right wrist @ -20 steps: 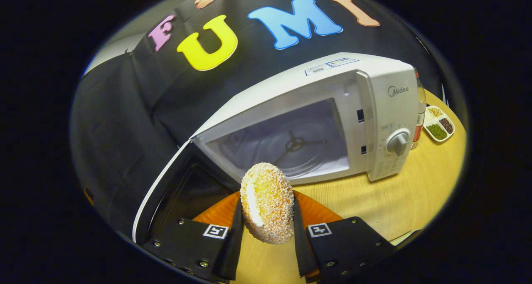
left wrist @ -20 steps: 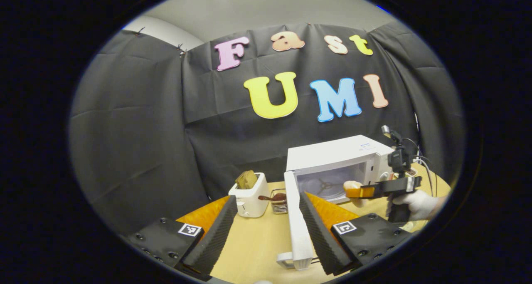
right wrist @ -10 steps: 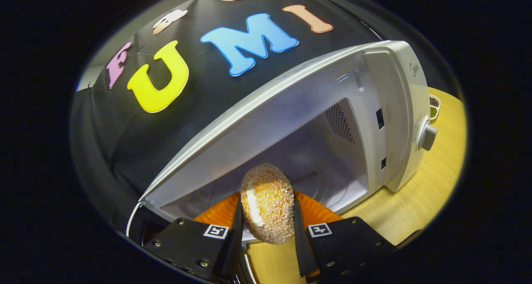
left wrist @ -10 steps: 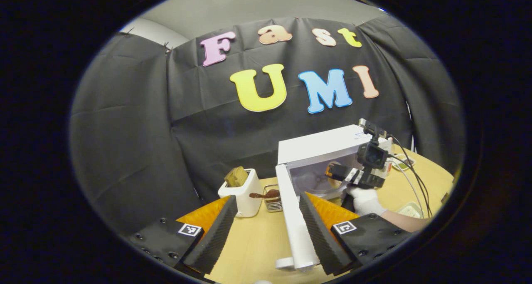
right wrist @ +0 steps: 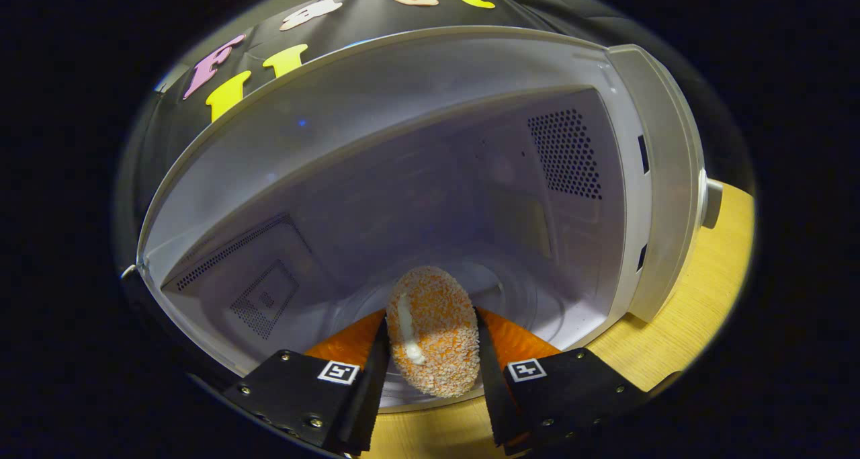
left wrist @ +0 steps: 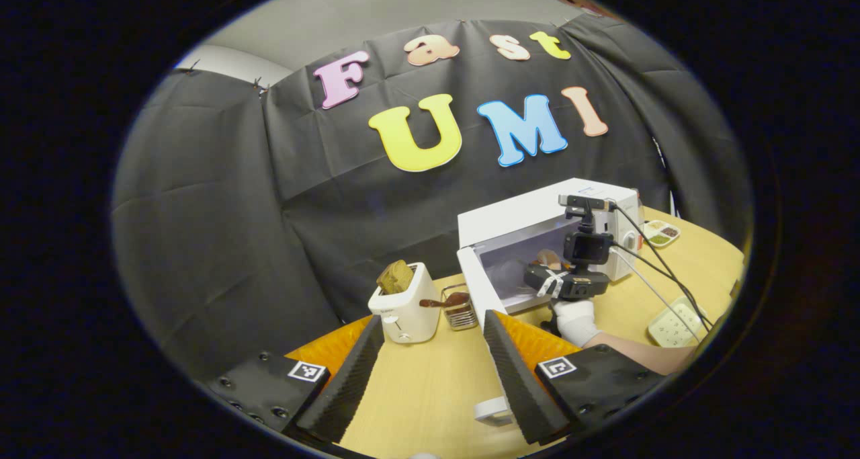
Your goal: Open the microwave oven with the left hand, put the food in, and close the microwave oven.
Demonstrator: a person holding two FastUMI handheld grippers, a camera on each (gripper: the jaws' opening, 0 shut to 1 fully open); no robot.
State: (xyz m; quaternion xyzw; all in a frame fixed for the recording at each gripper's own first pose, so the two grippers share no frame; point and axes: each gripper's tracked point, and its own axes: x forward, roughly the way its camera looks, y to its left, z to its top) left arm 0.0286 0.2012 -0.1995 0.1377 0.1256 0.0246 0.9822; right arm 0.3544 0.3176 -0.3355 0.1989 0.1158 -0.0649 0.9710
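Note:
The white microwave (left wrist: 537, 220) stands on the wooden table with its door (left wrist: 476, 281) swung open to the left. My right gripper (left wrist: 544, 281), held by a gloved hand (left wrist: 576, 319), reaches into the cavity. In the right gripper view the right gripper (right wrist: 431, 318) is shut on a crumb-coated bun (right wrist: 433, 341), held upright just above the glass turntable (right wrist: 517, 301) inside the cavity (right wrist: 403, 197). My left gripper (left wrist: 432, 318) is open with nothing between its fingers, back from the microwave, and the door's lower end (left wrist: 492, 412) sits by its right finger.
A white toaster (left wrist: 403, 308) with a bread slice stands left of the door, with a small wire basket (left wrist: 460, 313) beside it. A divided dish of beans (left wrist: 662, 232) and a white pad (left wrist: 672, 324) lie to the right on the table (left wrist: 423, 392). Cables trail from the right gripper.
My right gripper has carried the bun forward from in front of the microwave into the cavity. My left gripper has drawn away, so the door edge no longer lies between its fingers.

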